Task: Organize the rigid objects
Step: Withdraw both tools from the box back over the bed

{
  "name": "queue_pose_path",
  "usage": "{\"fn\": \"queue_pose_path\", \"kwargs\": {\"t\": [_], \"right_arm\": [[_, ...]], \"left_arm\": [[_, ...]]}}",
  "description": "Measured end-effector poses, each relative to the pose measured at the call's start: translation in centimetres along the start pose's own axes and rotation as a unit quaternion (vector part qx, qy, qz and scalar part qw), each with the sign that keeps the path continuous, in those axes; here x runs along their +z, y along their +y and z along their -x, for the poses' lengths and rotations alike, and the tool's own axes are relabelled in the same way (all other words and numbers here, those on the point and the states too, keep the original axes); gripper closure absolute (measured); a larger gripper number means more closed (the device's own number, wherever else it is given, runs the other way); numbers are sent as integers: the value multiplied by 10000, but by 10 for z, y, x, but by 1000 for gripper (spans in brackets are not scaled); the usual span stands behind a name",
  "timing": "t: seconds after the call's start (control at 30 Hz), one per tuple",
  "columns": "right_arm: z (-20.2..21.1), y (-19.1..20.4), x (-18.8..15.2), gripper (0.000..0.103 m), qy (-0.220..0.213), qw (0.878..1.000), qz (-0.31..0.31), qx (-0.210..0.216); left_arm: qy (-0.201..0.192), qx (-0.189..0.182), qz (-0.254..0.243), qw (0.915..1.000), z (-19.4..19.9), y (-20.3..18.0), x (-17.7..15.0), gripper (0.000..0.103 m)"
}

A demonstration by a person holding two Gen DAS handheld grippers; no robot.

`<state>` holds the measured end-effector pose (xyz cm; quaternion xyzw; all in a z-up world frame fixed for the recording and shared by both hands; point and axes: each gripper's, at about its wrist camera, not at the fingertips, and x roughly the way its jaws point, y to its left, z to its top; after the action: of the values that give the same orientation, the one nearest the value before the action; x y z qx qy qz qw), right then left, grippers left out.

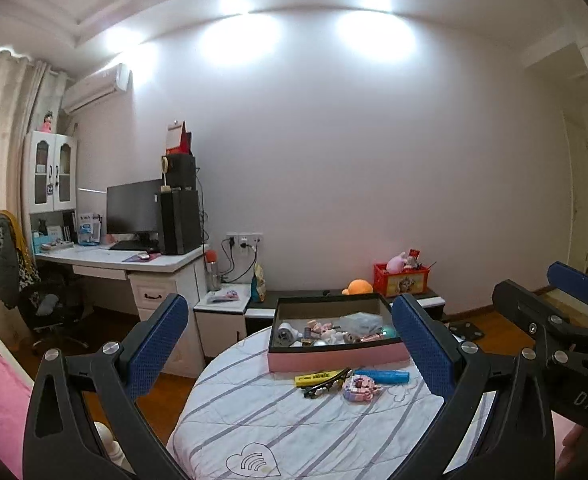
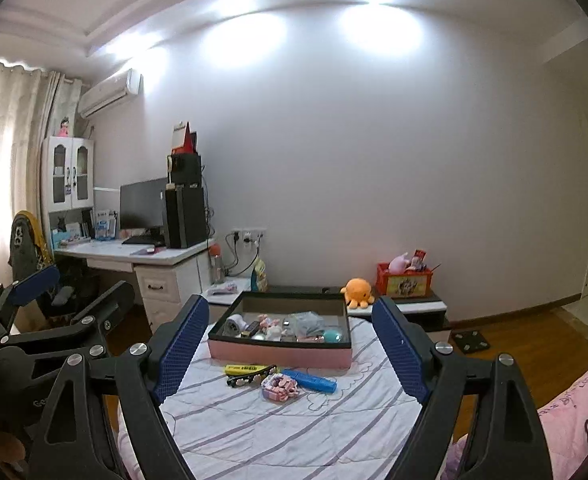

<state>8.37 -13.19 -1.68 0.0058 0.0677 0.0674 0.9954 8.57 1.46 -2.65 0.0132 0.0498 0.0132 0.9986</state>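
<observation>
A pink box with a dark inside (image 1: 336, 356) (image 2: 279, 354) stands at the far end of a striped bedspread (image 1: 277, 432) (image 2: 277, 432) and holds several small items. In front of it lie a yellow marker (image 1: 318, 377) (image 2: 243, 369), a black hair clip (image 1: 326, 386) (image 2: 249, 377), a blue tube (image 1: 384, 376) (image 2: 312, 380) and a pink brick toy (image 1: 360, 387) (image 2: 279, 387). My left gripper (image 1: 294, 356) is open and empty, held back from them. My right gripper (image 2: 289, 354) is open and empty too, and it shows at the right edge of the left wrist view (image 1: 550, 304).
A white desk (image 1: 133, 260) with a monitor and tower stands at the left wall. A low cabinet behind the bed carries an orange plush (image 2: 357, 290) and a red crate (image 2: 404, 280). A black scale (image 2: 470, 340) lies on the wooden floor. Pink bedding (image 2: 574, 420) is at the right.
</observation>
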Motion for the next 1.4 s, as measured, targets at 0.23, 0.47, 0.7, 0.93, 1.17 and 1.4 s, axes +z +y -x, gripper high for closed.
{"fn": "queue_pose_path", "kwargs": {"t": [0.23,0.47,0.7,0.93,1.17,1.4], "right_arm": [[20,5,1,18,-93,9999,19,-104],[31,9,-2,18,-129,9997,64,-185],[33,6,-5,18,-107,9998,39,-184],[23,5,-10,18,35,9998,27,-209],[-9,2,-25,18,421,9989,16,-201],[-66,-6,-59,18,1152,9932,41,-185]], "left_arm": [[-130,14,-44,9999,13,-2,2,0],[-156,30,-81,9998,17,-2,2,0],[-125,35,-89,9999,14,-5,0,0],[51,20,-89,9999,1,-6,-6,0],[464,-33,-107,9989,-33,-5,-28,0],[1535,-406,146,9872,-95,7,-76,0]]}}
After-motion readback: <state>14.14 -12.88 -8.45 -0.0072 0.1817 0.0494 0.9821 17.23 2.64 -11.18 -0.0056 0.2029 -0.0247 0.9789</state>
